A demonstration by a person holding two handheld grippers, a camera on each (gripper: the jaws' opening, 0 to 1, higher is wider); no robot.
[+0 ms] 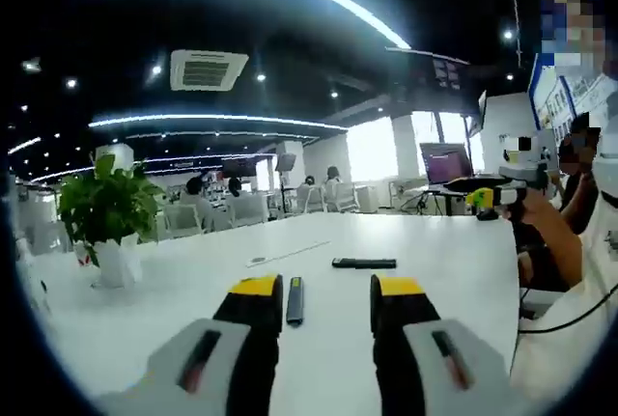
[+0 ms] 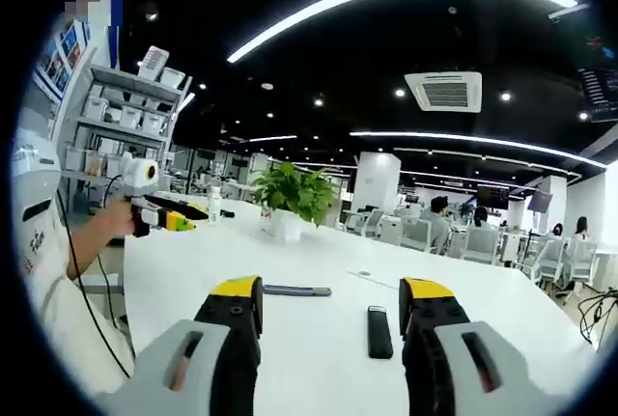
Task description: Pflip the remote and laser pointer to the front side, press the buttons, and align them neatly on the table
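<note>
Left gripper view showed the slim dark laser pointer (image 1: 295,300) between the left gripper's (image 1: 328,302) spread jaws; the right gripper (image 2: 331,307) likewise gaped around the black remote (image 2: 379,331).

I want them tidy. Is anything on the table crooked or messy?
Nothing is spilled or broken. But the remote and the laser pointer lie apart on the white table and point different ways, not lined up side by side. Both grippers, left and right, are open above them.

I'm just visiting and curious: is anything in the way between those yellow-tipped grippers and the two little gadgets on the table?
Nothing visible. Bare white table lies between the right gripper and the remote; the laser pointer lies between the left gripper's open jaws.
</note>
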